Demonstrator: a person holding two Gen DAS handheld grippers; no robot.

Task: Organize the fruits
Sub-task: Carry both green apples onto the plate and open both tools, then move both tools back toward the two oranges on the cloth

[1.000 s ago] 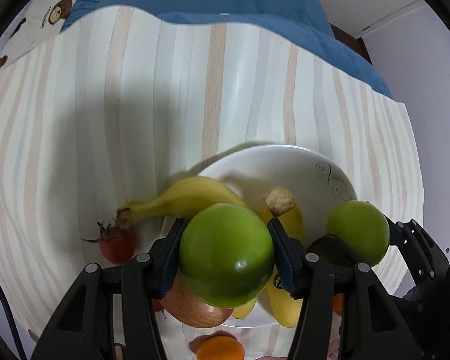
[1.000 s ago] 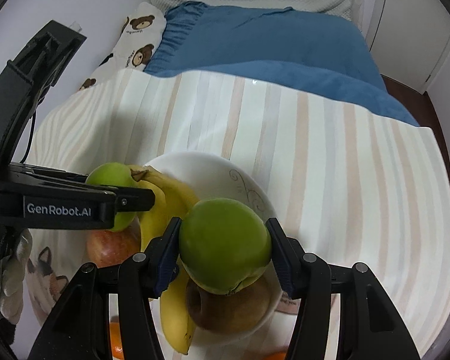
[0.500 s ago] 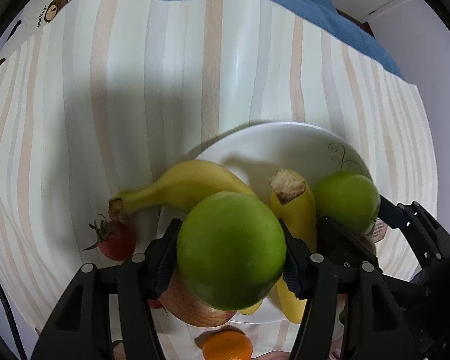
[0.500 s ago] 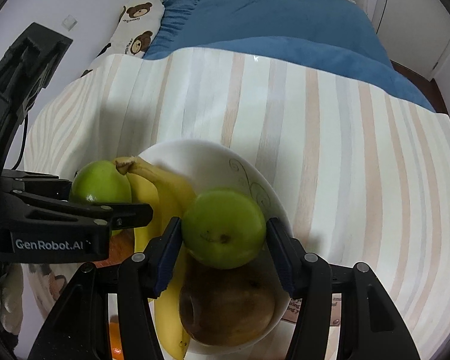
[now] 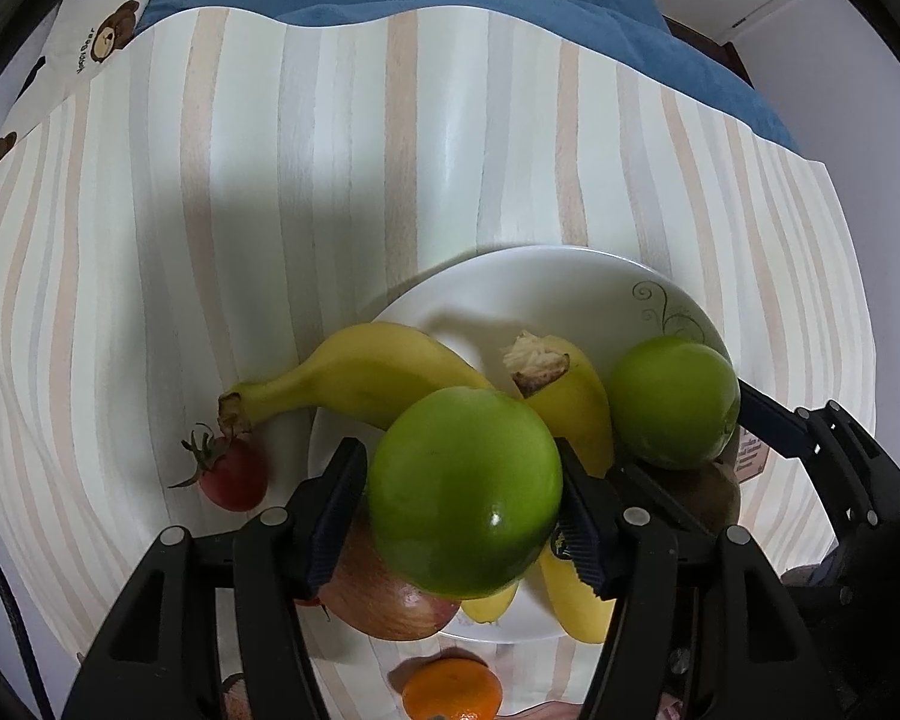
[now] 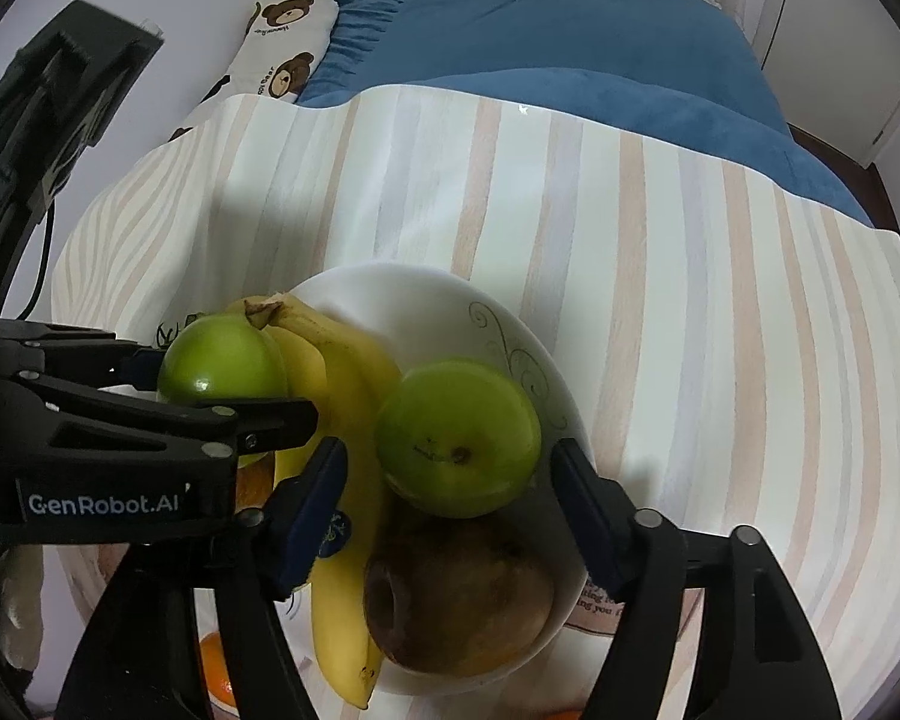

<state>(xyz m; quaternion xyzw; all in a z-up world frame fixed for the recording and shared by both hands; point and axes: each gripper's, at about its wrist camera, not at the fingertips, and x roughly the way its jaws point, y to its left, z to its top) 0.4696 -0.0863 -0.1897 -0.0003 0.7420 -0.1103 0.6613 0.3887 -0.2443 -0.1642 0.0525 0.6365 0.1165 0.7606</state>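
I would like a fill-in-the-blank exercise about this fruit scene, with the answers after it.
1. The left gripper is shut on a ____ apple.
2. The right gripper is ____; its apple rests on a brown fruit in the bowl.
3. The tomato lies ____ the bowl.
4. The bowl's colour is ____.

Answers: green; open; outside; white

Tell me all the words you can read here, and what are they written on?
"GenRobot.AI": on the side of the left gripper.
"Happy Bear": seems to be printed by the bears on the teddy pillow; small, so uncertain.
"ing you": cut-off words on the mat under the white bowl; the rest is hidden.
Sticker on the banana: too blurred to read.
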